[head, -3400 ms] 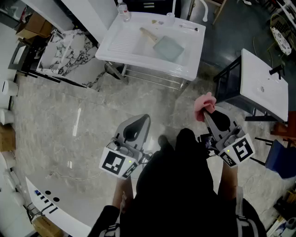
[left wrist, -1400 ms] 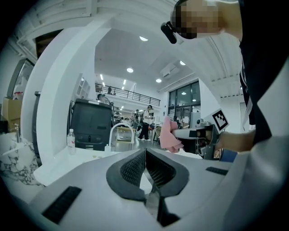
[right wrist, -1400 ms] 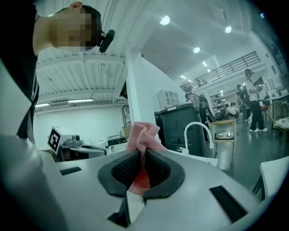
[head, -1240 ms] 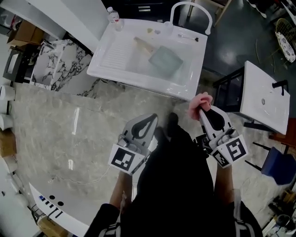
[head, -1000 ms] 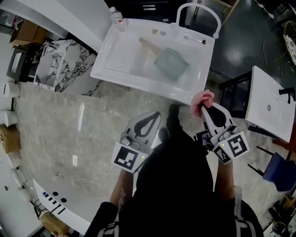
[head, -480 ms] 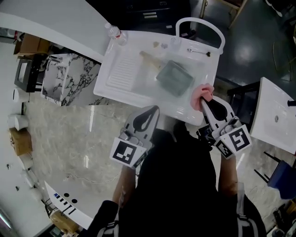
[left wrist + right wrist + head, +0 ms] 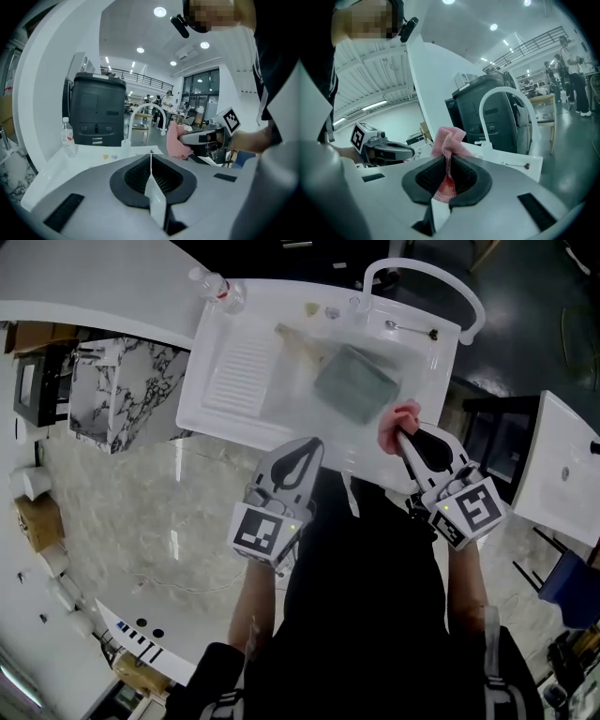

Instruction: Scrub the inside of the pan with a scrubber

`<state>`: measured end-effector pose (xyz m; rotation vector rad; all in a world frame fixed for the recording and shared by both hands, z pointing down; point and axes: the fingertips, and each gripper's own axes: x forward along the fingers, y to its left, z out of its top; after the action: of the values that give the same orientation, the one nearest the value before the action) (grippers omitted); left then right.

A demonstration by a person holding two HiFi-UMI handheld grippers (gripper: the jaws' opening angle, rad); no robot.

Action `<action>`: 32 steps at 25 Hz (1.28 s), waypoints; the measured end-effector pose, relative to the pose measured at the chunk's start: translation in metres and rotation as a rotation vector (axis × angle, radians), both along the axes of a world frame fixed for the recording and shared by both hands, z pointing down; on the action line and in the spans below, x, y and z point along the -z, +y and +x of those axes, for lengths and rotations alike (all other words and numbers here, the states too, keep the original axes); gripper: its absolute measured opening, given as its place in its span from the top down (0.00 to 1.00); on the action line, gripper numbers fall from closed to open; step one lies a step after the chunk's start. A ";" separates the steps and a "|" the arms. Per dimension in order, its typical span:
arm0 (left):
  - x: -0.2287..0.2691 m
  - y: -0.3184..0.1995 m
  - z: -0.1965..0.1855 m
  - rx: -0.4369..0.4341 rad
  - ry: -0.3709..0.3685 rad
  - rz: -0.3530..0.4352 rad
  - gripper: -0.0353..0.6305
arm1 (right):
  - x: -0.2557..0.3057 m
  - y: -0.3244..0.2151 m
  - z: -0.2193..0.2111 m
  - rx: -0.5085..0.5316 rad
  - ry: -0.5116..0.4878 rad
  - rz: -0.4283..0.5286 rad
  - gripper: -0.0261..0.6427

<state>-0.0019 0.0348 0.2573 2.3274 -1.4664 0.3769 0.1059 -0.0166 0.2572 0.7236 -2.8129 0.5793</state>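
Right gripper (image 7: 398, 434) is clenched on a pink mesh scrubber (image 7: 405, 414), and the mesh sticks out past the jaw tips. It hangs over the near right part of the white sink (image 7: 217, 404). Left gripper (image 7: 307, 446) has its jaws pressed together with nothing between them; it is at the near rim of the sink, left of the other one. The pan (image 7: 356, 385), square and grey-green with a wooden handle (image 7: 298, 339), lies inside the basin. The scrubber is close to its near right corner. A plastic bottle (image 7: 214, 289) stands at the far left corner of the sink, and a curved white tap (image 7: 505, 89) rises at the far edge.
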 end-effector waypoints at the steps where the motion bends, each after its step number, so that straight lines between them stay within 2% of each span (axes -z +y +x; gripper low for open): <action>1: -0.012 -0.004 -0.006 -0.015 -0.015 -0.014 0.90 | -0.009 -0.003 -0.006 0.002 0.015 -0.010 0.90; 9: -0.106 -0.064 -0.051 -0.067 -0.024 -0.120 0.90 | -0.079 -0.023 -0.045 -0.025 0.114 -0.106 0.90; 15: -0.176 -0.102 -0.076 -0.064 0.064 -0.265 0.89 | -0.117 -0.035 -0.065 -0.066 0.161 -0.148 0.90; 17: -0.191 -0.114 -0.082 -0.057 0.065 -0.291 0.89 | -0.129 -0.041 -0.069 -0.086 0.173 -0.155 0.90; 19: -0.206 -0.125 -0.083 -0.066 0.052 -0.310 0.82 | -0.142 -0.049 -0.071 -0.102 0.202 -0.153 0.90; 21: -0.222 -0.135 -0.082 -0.092 0.050 -0.342 0.79 | -0.156 -0.057 -0.074 -0.116 0.237 -0.145 0.90; 24: -0.251 -0.142 -0.079 -0.133 0.044 -0.422 0.77 | -0.176 -0.068 -0.080 -0.138 0.263 -0.145 0.90; 28: -0.299 -0.141 -0.076 -0.154 0.021 -0.585 0.77 | -0.206 -0.080 -0.085 -0.160 0.305 -0.162 0.90; 32: -0.323 -0.142 -0.074 -0.163 0.023 -0.654 0.77 | -0.234 -0.087 -0.089 -0.174 0.340 -0.194 0.90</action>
<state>-0.0761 -0.1074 0.5801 1.9022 -0.9459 0.7431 0.0165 -0.1036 0.4913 0.9341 -2.3623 0.6742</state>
